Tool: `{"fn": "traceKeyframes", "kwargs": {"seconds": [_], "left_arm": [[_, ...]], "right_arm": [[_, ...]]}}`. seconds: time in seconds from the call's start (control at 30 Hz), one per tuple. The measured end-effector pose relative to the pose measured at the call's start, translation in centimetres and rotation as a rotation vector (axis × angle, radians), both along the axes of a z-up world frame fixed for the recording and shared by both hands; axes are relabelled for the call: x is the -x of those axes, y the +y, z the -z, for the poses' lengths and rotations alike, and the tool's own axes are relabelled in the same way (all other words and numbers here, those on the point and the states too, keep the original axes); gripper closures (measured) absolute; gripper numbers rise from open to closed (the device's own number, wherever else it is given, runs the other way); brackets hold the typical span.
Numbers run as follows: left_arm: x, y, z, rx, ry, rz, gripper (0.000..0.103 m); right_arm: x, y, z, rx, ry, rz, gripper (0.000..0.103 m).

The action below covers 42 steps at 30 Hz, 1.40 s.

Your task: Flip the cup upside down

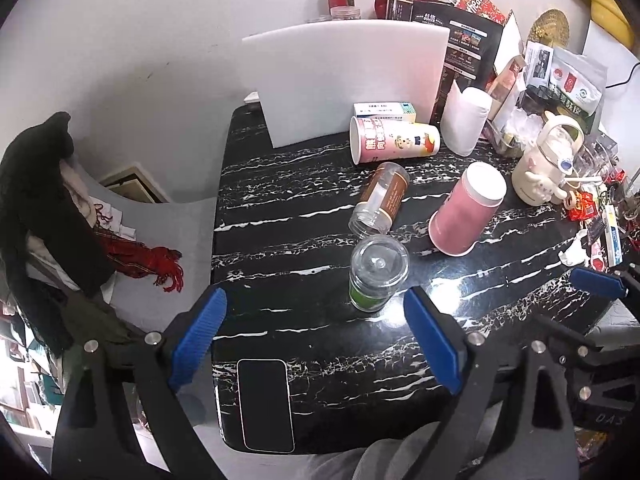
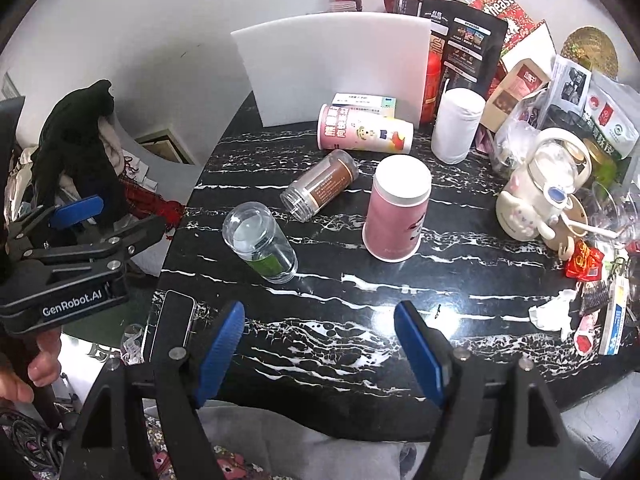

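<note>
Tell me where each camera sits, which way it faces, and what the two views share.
Left wrist: rides the left gripper, looking forward and down over the marbled table; its own blue jaws stand open, and the right gripper's fingertip pokes in at the right edge.
Right wrist: rides the right gripper, facing the same way, jaws open; the left gripper and a hand show at left.
Shared: pink cup standing upside down, phone, white board.

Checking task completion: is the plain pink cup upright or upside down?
Upside down. The pink cup stands on its wide rim on the table, its narrow white base on top.
</note>
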<state>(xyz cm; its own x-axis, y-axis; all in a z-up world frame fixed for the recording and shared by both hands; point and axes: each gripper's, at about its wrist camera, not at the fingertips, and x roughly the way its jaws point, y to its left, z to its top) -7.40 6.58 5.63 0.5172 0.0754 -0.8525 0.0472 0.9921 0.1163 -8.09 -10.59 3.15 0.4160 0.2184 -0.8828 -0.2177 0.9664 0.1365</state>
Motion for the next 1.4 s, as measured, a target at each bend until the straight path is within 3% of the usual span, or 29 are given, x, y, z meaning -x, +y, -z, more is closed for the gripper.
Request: {"fn": "traceKeyframes", "kwargs": {"seconds": [0.4,1.4], "left_arm": [[-0.6,0.7,1.4,0.055,0.046,-0.005,0.013],[-0.5,0.8,1.6,0.068,0.05,-0.009,0.013]], "right_arm": [[-1.0,0.5,-0.1,0.021,0.013,0.0,0.025],[-0.9,0.6,0.7,0.016,0.044,-0.002,0.025]]}}
